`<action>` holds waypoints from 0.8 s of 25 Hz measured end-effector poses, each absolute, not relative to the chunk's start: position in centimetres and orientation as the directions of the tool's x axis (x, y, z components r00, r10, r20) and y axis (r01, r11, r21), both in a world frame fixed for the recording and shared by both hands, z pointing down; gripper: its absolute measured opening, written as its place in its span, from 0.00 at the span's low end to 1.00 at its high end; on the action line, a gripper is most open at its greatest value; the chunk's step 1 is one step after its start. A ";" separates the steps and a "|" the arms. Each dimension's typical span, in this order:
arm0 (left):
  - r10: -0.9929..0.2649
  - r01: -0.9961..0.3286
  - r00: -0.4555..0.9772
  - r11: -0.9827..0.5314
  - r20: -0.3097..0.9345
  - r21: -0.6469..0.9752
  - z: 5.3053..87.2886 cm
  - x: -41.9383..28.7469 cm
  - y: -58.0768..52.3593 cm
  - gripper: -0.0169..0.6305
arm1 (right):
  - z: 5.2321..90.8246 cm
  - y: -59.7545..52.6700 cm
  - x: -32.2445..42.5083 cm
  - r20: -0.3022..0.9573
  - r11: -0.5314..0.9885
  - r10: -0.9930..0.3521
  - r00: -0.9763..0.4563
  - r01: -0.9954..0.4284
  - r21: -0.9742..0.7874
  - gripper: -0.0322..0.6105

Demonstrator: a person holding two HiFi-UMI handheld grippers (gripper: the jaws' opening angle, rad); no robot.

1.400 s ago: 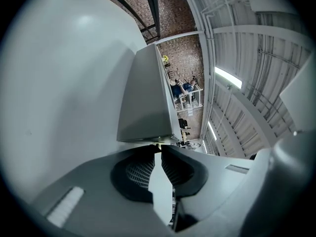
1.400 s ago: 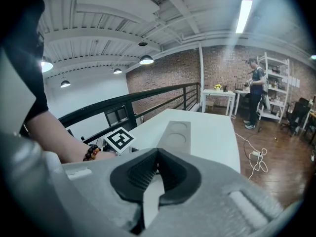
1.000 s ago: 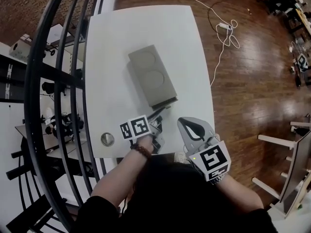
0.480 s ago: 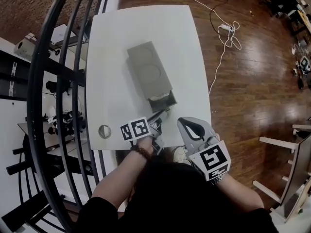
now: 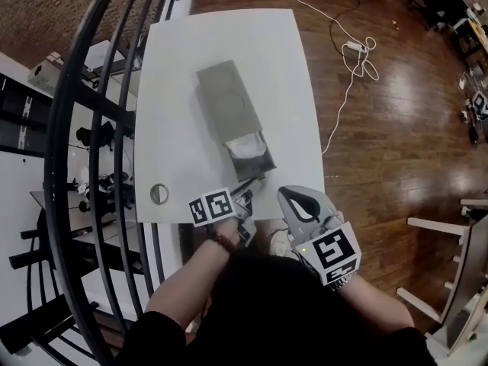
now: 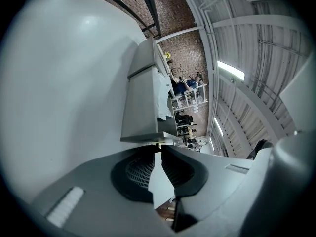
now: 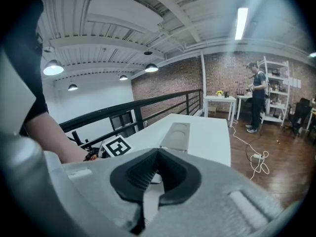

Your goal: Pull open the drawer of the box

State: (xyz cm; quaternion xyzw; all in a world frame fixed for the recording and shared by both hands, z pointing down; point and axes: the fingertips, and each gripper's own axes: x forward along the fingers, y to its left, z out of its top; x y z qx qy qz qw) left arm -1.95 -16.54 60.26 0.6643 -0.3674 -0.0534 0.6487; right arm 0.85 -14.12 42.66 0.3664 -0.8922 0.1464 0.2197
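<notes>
A grey box (image 5: pixel 227 101) with two round recesses in its lid lies lengthwise on the white table (image 5: pixel 191 59). Its drawer (image 5: pixel 253 155) stands pulled out toward me, with something white lying inside. My left gripper (image 5: pixel 258 180) is shut on the handle at the drawer's front. In the left gripper view the jaw tips (image 6: pixel 158 146) meet right at the drawer's front edge (image 6: pixel 145 138), with the box (image 6: pixel 143 65) beyond. My right gripper (image 5: pixel 285 193) hangs shut and empty over the table's near edge, to the right of the drawer. Its view (image 7: pixel 157 151) looks along the table at the box (image 7: pixel 177 135).
A round metal disc (image 5: pixel 158 194) is set in the table near its front left corner. A black railing (image 5: pixel 99 128) runs along the table's left side. A white cable (image 5: pixel 347 52) trails over the wooden floor at the right. A person (image 7: pixel 256 95) stands far off by shelves.
The drawer has slid out of the box toward me, from closed to well open, as my left gripper drew back with its handle. The right gripper has kept its place in the picture.
</notes>
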 end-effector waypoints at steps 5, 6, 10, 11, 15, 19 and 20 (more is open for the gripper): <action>-0.564 -0.424 0.717 0.116 0.411 0.898 60.3 -1.6 -15.3 0.12 | 42.3 -12.9 1.6 0.494 0.693 -0.591 -0.637 -0.715 -0.093 0.04; -0.564 -0.425 0.716 0.116 0.412 0.898 60.3 -1.6 -15.0 0.11 | 42.3 -12.6 1.7 0.493 0.693 -0.592 -0.638 -0.715 -0.094 0.04; -0.564 -0.432 0.713 0.115 0.417 0.894 60.4 -1.2 -13.9 0.11 | 42.0 -11.6 2.0 0.487 0.698 -0.593 -0.642 -0.711 -0.087 0.04; -0.564 -0.433 0.712 0.116 0.418 0.894 60.3 -1.1 -13.7 0.12 | 42.0 -11.4 2.2 0.484 0.697 -0.594 -0.643 -0.711 -0.090 0.04; -0.567 -0.434 0.709 0.117 0.419 0.893 60.3 -0.8 -13.1 0.11 | 41.9 -10.9 2.4 0.473 0.703 -0.594 -0.651 -0.706 -0.089 0.04; -0.569 -0.437 0.708 0.112 0.418 0.893 60.6 -0.7 -12.5 0.11 | 42.3 -10.5 2.7 0.465 0.703 -0.601 -0.650 -0.707 -0.080 0.04; -0.571 -0.437 0.707 0.112 0.418 0.892 60.6 -0.7 -12.4 0.12 | 42.2 -10.4 2.7 0.462 0.704 -0.601 -0.652 -0.705 -0.080 0.04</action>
